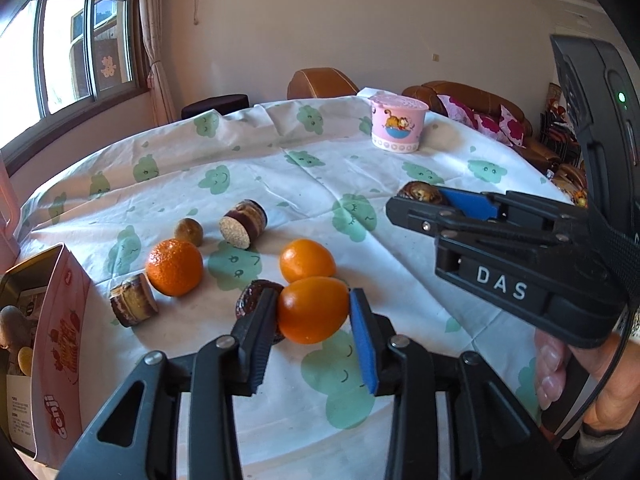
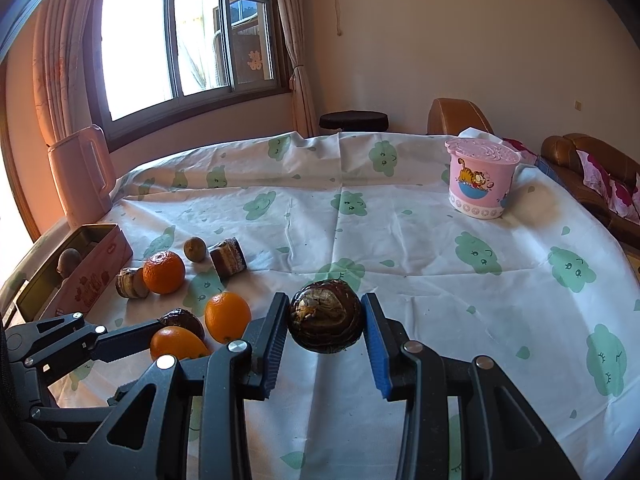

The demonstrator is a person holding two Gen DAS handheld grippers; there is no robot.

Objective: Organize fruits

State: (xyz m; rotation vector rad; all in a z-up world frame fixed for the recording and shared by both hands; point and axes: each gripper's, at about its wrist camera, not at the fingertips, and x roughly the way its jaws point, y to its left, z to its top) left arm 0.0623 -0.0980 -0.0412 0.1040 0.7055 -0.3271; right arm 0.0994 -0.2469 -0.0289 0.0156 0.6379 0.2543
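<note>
Bracketing an oval orange fruit (image 1: 312,309), the left gripper (image 1: 313,344) has its jaws at the fruit's two sides; both pads appear to touch the skin, so I judge it clenched on the fruit, which rests low over the cloth-covered worktop (image 1: 280,168). The right gripper (image 2: 325,344) likewise stands around a dark wrinkled fruit (image 2: 326,316), with a sliver of gap at each pad; whether it grips cannot be told.

Risks, as judged:
- The smooth, rounded orange fruit could squirt out of the pads if squeezed off-centre.
- A dark fruit (image 1: 256,300) lies touching the left gripper's left finger and may be nudged or dragged when the fruit is lifted.
- A second orange (image 1: 307,260) sits just behind and could roll.

Surroundings: a mandarin (image 1: 174,267), brown cut rolls (image 1: 244,224), and a pink tin (image 1: 60,320) at the left edge, already holding some items. A pink lidded tub (image 1: 398,122) stands well apart.
</note>
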